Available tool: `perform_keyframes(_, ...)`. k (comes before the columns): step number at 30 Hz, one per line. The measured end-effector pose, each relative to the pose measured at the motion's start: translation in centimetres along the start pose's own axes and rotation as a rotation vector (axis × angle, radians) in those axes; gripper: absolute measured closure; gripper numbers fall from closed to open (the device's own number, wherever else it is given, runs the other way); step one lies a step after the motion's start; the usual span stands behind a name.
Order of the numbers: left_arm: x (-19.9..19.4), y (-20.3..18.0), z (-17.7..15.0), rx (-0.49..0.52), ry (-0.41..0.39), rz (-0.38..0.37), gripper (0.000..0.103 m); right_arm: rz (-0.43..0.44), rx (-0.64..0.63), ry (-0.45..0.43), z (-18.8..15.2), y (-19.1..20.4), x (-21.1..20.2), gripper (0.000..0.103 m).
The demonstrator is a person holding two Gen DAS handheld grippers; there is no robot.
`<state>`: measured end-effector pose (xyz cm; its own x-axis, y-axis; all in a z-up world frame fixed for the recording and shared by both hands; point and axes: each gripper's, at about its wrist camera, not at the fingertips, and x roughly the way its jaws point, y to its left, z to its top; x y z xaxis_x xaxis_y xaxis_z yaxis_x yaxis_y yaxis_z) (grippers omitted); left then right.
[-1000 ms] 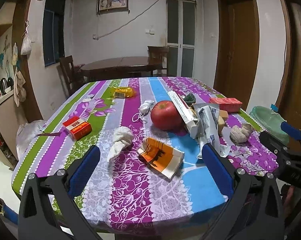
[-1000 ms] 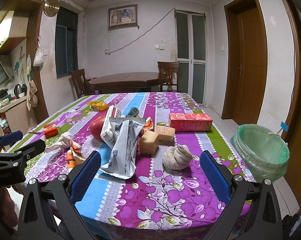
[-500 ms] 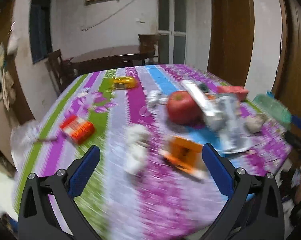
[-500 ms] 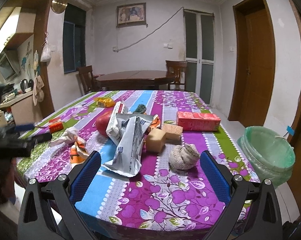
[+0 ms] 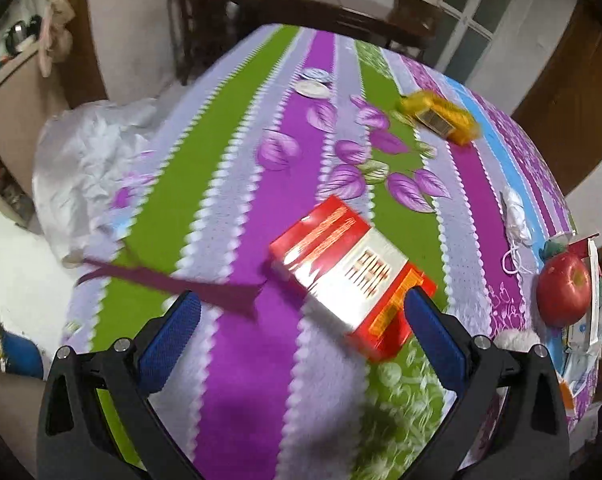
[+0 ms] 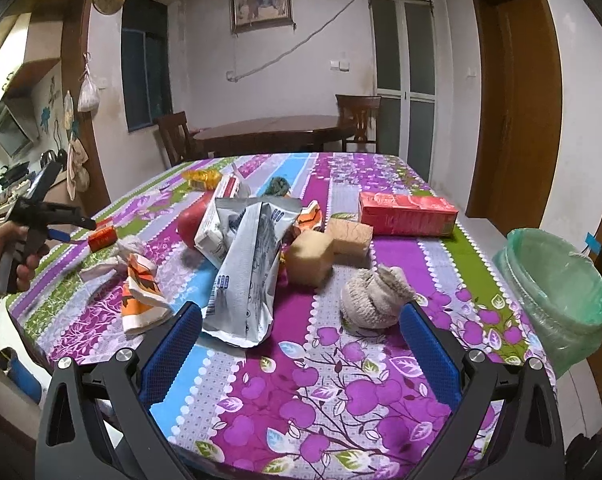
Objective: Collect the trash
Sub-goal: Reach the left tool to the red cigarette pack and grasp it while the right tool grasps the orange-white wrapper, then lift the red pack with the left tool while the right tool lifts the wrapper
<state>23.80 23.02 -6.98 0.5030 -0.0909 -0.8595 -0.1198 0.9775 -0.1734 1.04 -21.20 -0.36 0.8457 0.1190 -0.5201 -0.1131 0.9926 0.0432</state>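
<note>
My left gripper (image 5: pixel 301 324) is open, hovering just above a red and white cigarette pack (image 5: pixel 351 270) on the striped tablecloth (image 5: pixel 229 168); the pack lies between and just beyond the blue pads. In the right wrist view the left gripper (image 6: pixel 67 222) shows over the same pack (image 6: pixel 102 238). My right gripper (image 6: pixel 301 334) is open and empty near the table's front edge, behind a silver wrapper (image 6: pixel 247 268) and a balled grey sock (image 6: pixel 375 300). A green-lined trash bin (image 6: pixel 557 292) stands to the right of the table.
A purple strip (image 5: pixel 169 280), yellow wrapper (image 5: pixel 441 118) and red apple (image 5: pixel 563 294) lie near the pack. An orange wrapper (image 6: pixel 141 294), crumpled tissue (image 6: pixel 117 258), two sponges (image 6: pixel 329 250) and a long red box (image 6: pixel 407 214) crowd the table middle.
My left gripper has swung left and down, from the table's front edge to just above the red cigarette pack. The right gripper has barely moved.
</note>
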Motion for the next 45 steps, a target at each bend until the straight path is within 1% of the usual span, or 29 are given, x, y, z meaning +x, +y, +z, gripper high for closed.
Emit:
perform_keyframes(2,1.2,-1.4,0.8,0.048,0.027,-0.015,0.005,-0.007,0.006,0.004,0.1,-0.2,0.4,0.004)
perform_keyframes(4,2.0,-3.0,1.5,0.089,0.036,-0.032,0.005,-0.016,0.013,0.009,0.3,-0.4,1.0,0.004)
perform_keyframes(5,2.4,-3.8,2.1,0.108,0.031,-0.023,0.005,-0.019,0.015,0.011,0.3,-0.5,1.1,0.004)
perform_keyframes(7,2.7,-5.6,3.1,0.185,-0.001,-0.027,0.005,-0.022,0.021,0.016,0.4,-0.7,1.6,0.004)
perform_keyframes(10,3.9,-9.3,3.8,0.320,0.040,-0.109,0.005,-0.020,0.022,0.027,0.4,-0.6,2.2,0.004)
perform_keyframes(11,4.1,-10.5,3.7,0.360,0.043,-0.112,0.005,-0.018,0.022,0.030,0.4,-0.5,2.4,0.004)
perform_keyframes(12,3.9,-11.2,3.6,0.381,0.040,-0.098,0.005,-0.015,0.022,0.032,0.5,-0.4,2.6,0.004)
perform_keyframes(13,3.4,-12.1,3.4,0.399,0.012,-0.068,0.005,-0.014,0.022,0.031,0.5,-0.4,2.7,0.004)
perform_keyframes(14,2.5,-12.4,3.2,0.403,-0.022,-0.054,0.005,-0.012,0.021,0.029,0.6,-0.4,2.8,0.004)
perform_keyframes(16,0.8,-12.6,2.4,0.402,-0.088,0.002,0.005,0.002,0.019,0.026,0.8,-0.2,2.9,0.004)
perform_keyframes(17,0.1,-12.4,2.0,0.397,-0.106,0.017,0.005,0.012,0.016,0.027,0.9,-0.1,3.1,0.004)
perform_keyframes(19,-0.7,-11.8,0.9,0.399,-0.129,0.067,0.005,0.051,-0.002,0.027,1.3,0.5,3.4,0.004)
perform_keyframes(21,-0.8,-11.0,-0.1,0.389,-0.129,0.100,0.005,0.094,-0.031,0.023,1.4,1.4,3.6,0.004)
perform_keyframes(23,-0.6,-10.4,-0.6,0.386,-0.125,0.108,0.005,0.142,-0.053,0.030,1.6,2.4,3.9,0.004)
perform_keyframes(24,0.4,-9.1,0.1,0.374,-0.113,0.112,0.005,0.168,-0.065,0.034,1.7,2.9,4.1,0.004)
perform_keyframes(27,1.2,-8.7,0.2,0.350,-0.096,0.097,0.005,0.244,-0.094,0.041,2.1,4.6,4.6,0.004)
perform_keyframes(28,1.5,-8.7,0.3,0.350,-0.091,0.090,0.005,0.261,-0.106,0.042,2.1,5.2,4.6,0.004)
perform_keyframes(29,1.3,-8.1,-0.4,0.351,-0.089,0.089,0.005,0.281,-0.122,0.042,2.2,5.7,4.6,0.004)
perform_keyframes(31,1.7,-8.3,-0.3,0.361,-0.084,0.085,0.005,0.321,-0.154,0.047,2.3,6.9,4.7,0.005)
perform_keyframes(32,2.0,-8.4,-0.3,0.364,-0.081,0.077,0.006,0.341,-0.164,0.055,2.3,7.3,4.8,0.007)
perform_keyframes(33,2.1,-8.6,-0.2,0.368,-0.078,0.065,0.008,0.368,-0.171,0.070,2.2,7.7,5.0,0.010)
perform_keyframes(35,2.4,-8.9,-0.5,0.370,-0.070,0.050,0.025,0.408,-0.186,0.113,2.2,8.9,5.7,0.029)
perform_keyframes(36,2.4,-8.8,-0.6,0.363,-0.071,0.037,0.027,0.420,-0.204,0.141,2.2,9.6,6.4,0.033)
perform_keyframes(37,2.5,-8.7,-0.6,0.351,-0.072,0.022,0.032,0.427,-0.216,0.163,2.2,10.2,6.8,0.041)
perform_keyframes(38,2.5,-8.6,-0.5,0.335,-0.071,0.001,0.038,0.432,-0.228,0.181,2.1,10.9,7.3,0.044)
perform_keyframes(39,2.4,-8.5,-0.5,0.328,-0.077,0.005,0.042,0.435,-0.240,0.197,2.1,11.5,7.9,0.044)
perform_keyframes(40,2.2,-8.3,-0.5,0.324,-0.081,0.006,0.048,0.430,-0.250,0.214,2.1,12.2,8.5,0.044)
perform_keyframes(42,2.0,-8.1,-0.7,0.315,-0.085,0.006,0.049,0.416,-0.261,0.250,2.2,13.3,9.8,0.045)
perform_keyframes(45,1.9,-7.9,-1.1,0.306,-0.092,0.008,0.049,0.389,-0.273,0.298,2.3,14.3,11.8,0.050)
